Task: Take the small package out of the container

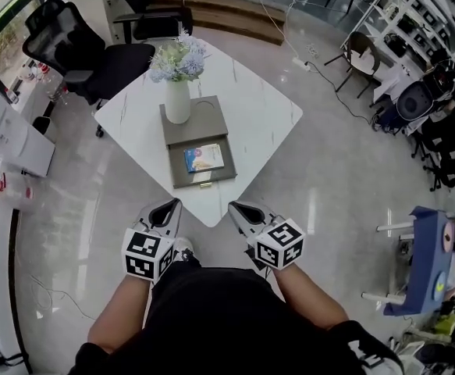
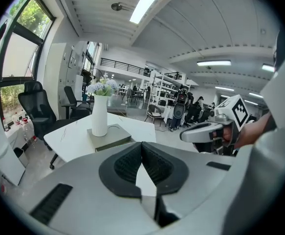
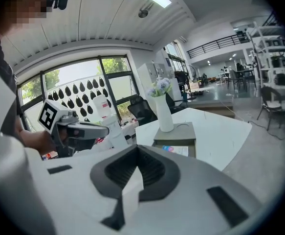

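White marble-look table (image 1: pixel 258 108) is standing on glossy floor (image 1: pixel 328 186), w/ one corner pointing twd the person. A grey container (image 1: pixel 207 119) is sitting directly on it, approx. at centre.

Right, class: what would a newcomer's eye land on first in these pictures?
Probably the white vase of pale flowers, standing on a grey container on the white table. Next, the colourful small package in the container's open drawer, on the near side. Below, the left gripper and right gripper are both shut and empty, short of the table.
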